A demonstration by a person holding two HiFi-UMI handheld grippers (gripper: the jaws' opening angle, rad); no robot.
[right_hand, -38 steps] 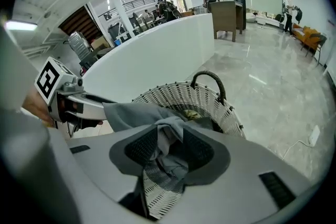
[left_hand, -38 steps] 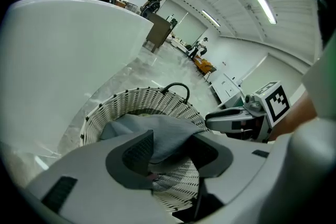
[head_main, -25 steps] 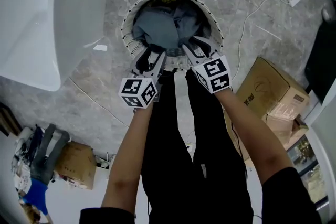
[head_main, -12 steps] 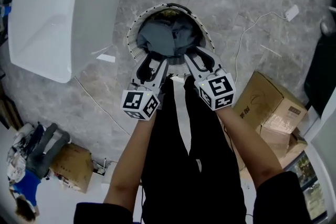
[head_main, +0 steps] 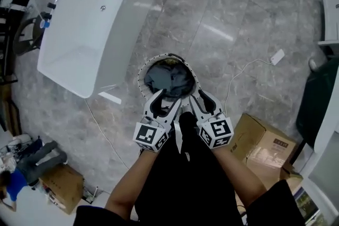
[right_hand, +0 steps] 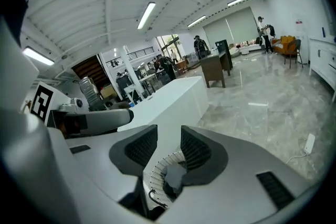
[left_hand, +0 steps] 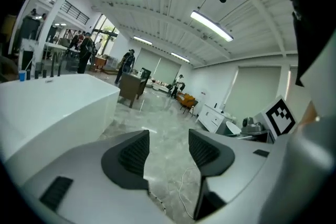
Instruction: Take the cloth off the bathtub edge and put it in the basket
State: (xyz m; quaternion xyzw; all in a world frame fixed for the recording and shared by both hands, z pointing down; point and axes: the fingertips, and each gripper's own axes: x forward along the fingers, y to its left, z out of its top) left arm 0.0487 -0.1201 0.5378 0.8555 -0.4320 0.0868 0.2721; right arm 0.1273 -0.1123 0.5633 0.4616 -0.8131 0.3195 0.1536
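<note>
While the crumpled grey cloth (head_main: 168, 78) lies inside the round white perforated basket (head_main: 141, 72) at twelve o'clock, the left gripper (head_main: 165, 101) and right gripper (head_main: 200, 99) hold their jaws apart and empty; a careless withdrawal could snag the rim and tip it.

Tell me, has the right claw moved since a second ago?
Yes. The right claw has drawn back toward the person: from over the cloth inside the basket to its near rim.

Grey cloth (head_main: 168, 78) in the basket (head_main: 142, 72), centre.
Left gripper (head_main: 167, 98) and right gripper (head_main: 200, 99) just below it; bathtub (head_main: 90, 24) upper left.
</note>
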